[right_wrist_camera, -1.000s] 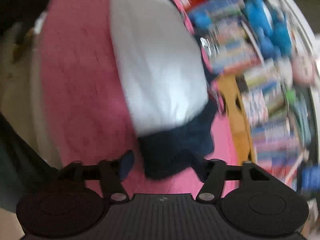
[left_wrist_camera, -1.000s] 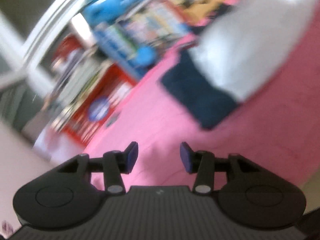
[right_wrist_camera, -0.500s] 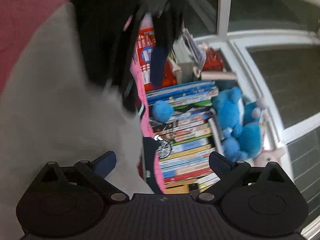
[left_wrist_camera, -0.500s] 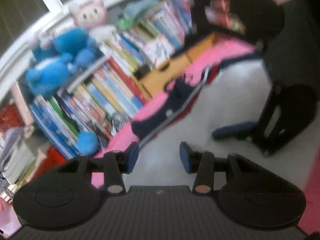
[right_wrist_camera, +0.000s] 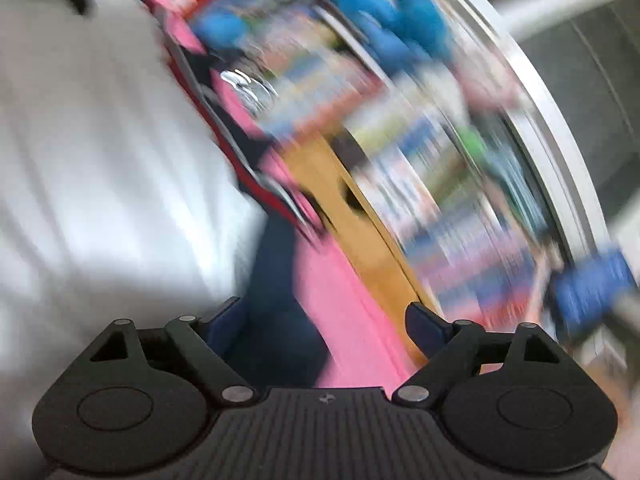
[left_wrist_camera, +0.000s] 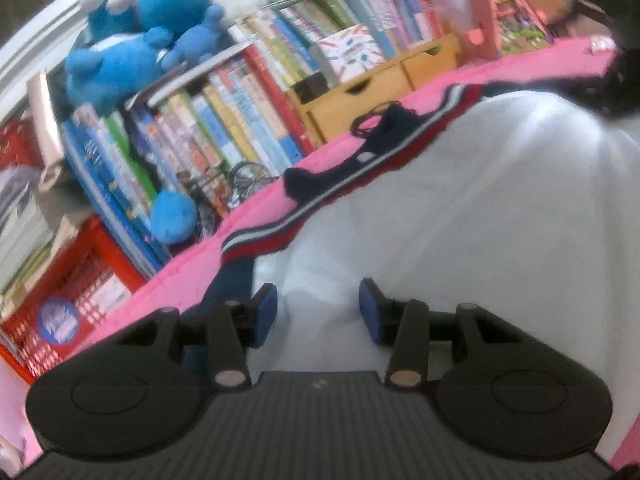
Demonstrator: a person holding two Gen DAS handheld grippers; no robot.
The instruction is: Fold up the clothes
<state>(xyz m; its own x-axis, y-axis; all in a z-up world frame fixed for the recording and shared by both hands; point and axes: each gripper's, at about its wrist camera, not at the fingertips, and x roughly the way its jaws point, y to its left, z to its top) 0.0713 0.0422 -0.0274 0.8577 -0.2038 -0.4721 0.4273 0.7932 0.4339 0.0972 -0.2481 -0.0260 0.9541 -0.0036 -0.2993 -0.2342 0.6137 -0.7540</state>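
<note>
The left gripper (left_wrist_camera: 318,312) gapes over the white shirt (left_wrist_camera: 480,208), holding nothing. The right gripper (right_wrist_camera: 324,316) spreads wide above the shirt's navy sleeve (right_wrist_camera: 276,304), also unladen. The shirt lies flat on the pink cover (left_wrist_camera: 256,208). Beyond stand books (left_wrist_camera: 240,120) and blue plush toys (left_wrist_camera: 136,48).

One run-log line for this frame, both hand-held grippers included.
stage: reaching for shirt | left hand-held gripper: open over white shirt | right hand-held gripper: open, at navy sleeve | pink cover
</note>
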